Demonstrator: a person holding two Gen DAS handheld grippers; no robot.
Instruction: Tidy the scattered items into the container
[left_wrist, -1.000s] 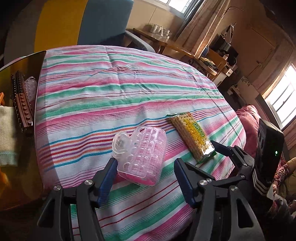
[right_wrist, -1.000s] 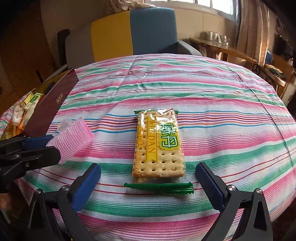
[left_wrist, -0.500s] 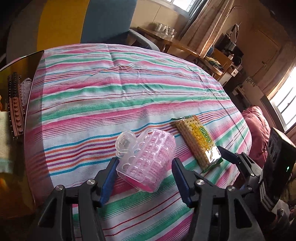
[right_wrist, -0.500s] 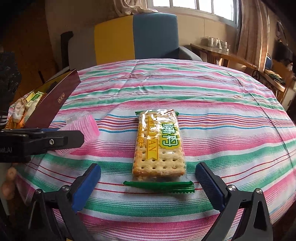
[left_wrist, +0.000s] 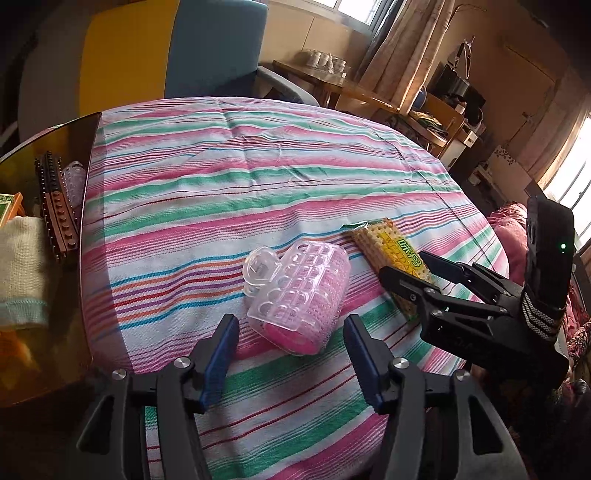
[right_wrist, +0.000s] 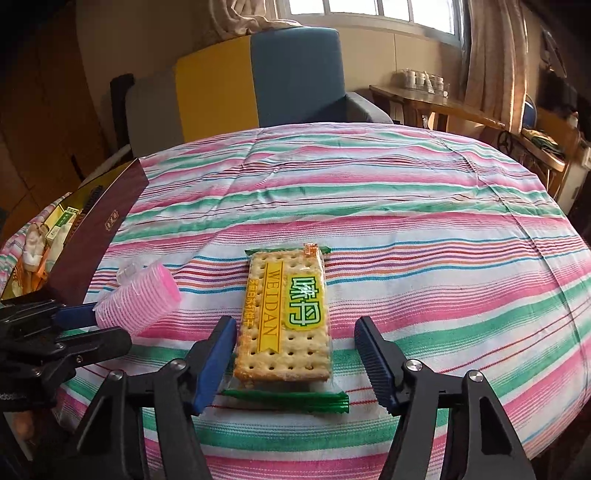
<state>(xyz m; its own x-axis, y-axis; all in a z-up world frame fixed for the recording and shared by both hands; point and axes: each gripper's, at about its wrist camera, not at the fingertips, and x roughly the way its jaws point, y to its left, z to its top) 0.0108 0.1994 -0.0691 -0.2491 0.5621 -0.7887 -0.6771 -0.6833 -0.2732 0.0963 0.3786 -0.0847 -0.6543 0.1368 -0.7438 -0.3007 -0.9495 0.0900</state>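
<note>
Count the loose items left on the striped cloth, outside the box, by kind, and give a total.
Hair roller: 1
Cracker pack: 1
Total: 2

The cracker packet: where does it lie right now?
In the right wrist view the cracker packet lies flat on the striped tablecloth, between the right gripper's jaws, right of the pink hair roller.
</note>
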